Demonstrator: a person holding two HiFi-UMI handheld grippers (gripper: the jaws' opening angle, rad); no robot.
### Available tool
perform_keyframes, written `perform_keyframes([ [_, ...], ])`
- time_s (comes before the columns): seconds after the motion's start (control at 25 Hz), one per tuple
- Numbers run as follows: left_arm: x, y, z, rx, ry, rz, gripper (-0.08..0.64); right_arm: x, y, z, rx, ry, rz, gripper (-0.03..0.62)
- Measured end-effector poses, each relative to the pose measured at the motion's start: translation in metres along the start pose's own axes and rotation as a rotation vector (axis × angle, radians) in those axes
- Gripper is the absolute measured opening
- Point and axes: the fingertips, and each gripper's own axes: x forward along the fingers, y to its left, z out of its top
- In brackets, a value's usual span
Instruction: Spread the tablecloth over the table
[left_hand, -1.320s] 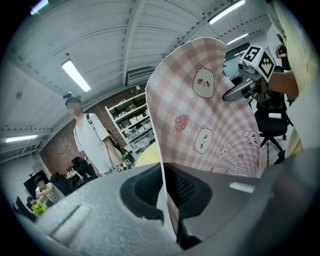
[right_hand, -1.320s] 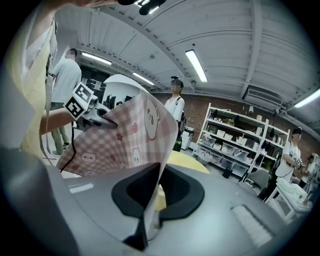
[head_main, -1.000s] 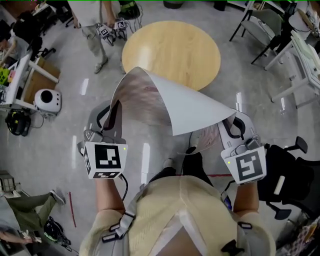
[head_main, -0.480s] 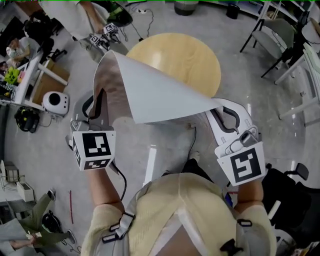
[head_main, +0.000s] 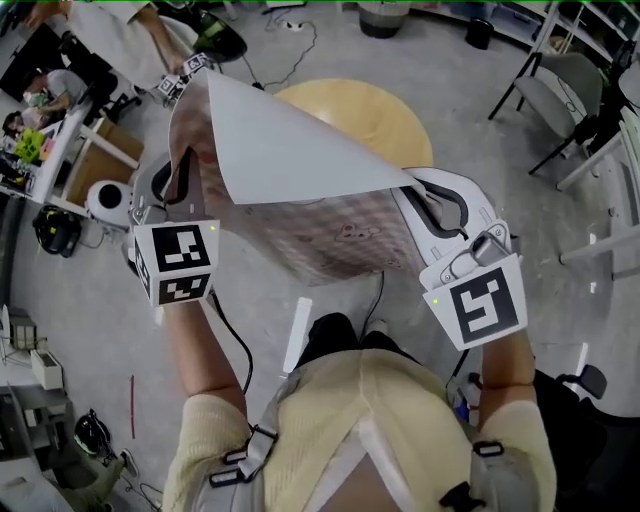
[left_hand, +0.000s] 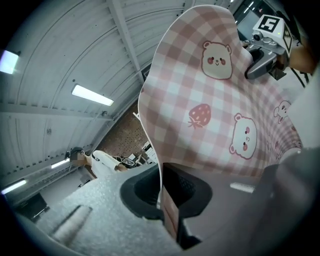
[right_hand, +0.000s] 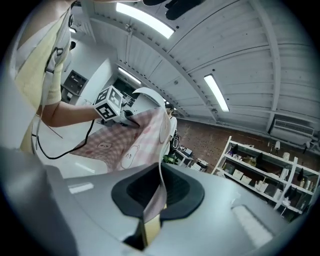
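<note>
Grey floor is showing all around a round wooden bench (head_main: 390, 110) in the head view. The tablecloth (head_main: 290, 150) is hanging in the air on the person's side of the bench. Its white back is facing up, and it is hiding the near edge of the bench. The left gripper (head_main: 172, 190) is pinching one corner of the cloth. The right gripper (head_main: 425, 200) is pinching the other corner.

In the left gripper view, the jaws are pressing together on the thin edge of the cloth. Pink squares with bears and a strawberry are rising above them.

In the right gripper view, the jaws are squeezing tight on the cloth edge too. The cloth is stretching away toward the other gripper.

I think the person is bringing the cloth up to the bench, so the spreading is not done yet. Next, both grippers need to reach out over the bench toward its far side. They should stay wide apart so the cloth lies flat, then come down and let go.
</note>
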Motion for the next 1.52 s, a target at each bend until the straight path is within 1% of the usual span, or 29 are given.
perform_keyframes([
  [0.08, 0.014, 0.004, 0.007, -0.014, -0.005, 0.016, 0.008, 0.010, -0.015, -0.005, -0.018, 0.007, -0.009, 0.011],
  [0.2, 0.038, 0.015, 0.013, -0.020, -0.008, 0.013, 0.007, 0.029, -0.036, -0.005, -0.030, 0.004, -0.026, 0.012],
  [0.36, 0.071, 0.021, 0.025, 0.001, -0.031, 0.006, 0.007, 0.049, -0.058, -0.013, -0.070, 0.034, -0.063, 0.012],
  [0.44, 0.099, 0.021, 0.030, 0.012, -0.040, -0.022, 0.008, 0.064, -0.074, -0.023, -0.087, 0.067, -0.082, 0.012],
  [0.56, 0.156, 0.027, 0.043, 0.022, -0.049, -0.081, 0.008, 0.097, -0.113, -0.036, -0.106, 0.112, -0.098, 0.012],
  [0.64, 0.182, 0.028, 0.046, 0.033, -0.053, -0.118, 0.008, 0.112, -0.127, -0.042, -0.110, 0.132, -0.105, 0.013],
  [0.72, 0.194, 0.022, 0.044, 0.056, -0.054, -0.147, 0.008, 0.117, -0.128, -0.050, -0.103, 0.151, -0.115, 0.014],
  [0.88, 0.210, 0.013, 0.043, 0.101, -0.049, -0.180, 0.009, 0.125, -0.133, -0.066, -0.090, 0.193, -0.132, 0.014],
  [0.96, 0.238, 0.005, 0.049, 0.103, -0.050, -0.202, 0.009, 0.139, -0.152, -0.084, -0.086, 0.213, -0.132, 0.014],
  [1.08, 0.293, -0.012, 0.050, 0.111, -0.045, -0.244, 0.009, 0.169, -0.181, -0.121, -0.062, 0.241, -0.128, 0.014],
  [1.24, 0.367, -0.033, 0.047, 0.150, -0.017, -0.328, 0.009, 0.210, -0.218, -0.164, -0.012, 0.313, -0.121, 0.014],
  [1.4, 0.423, -0.056, 0.036, 0.177, 0.007, -0.400, 0.010, 0.244, -0.238, -0.203, 0.017, 0.382, -0.114, 0.014],
  [1.52, 0.445, -0.070, 0.029, 0.185, 0.014, -0.441, 0.009, 0.256, -0.244, -0.224, 0.056, 0.418, -0.124, 0.014],
])
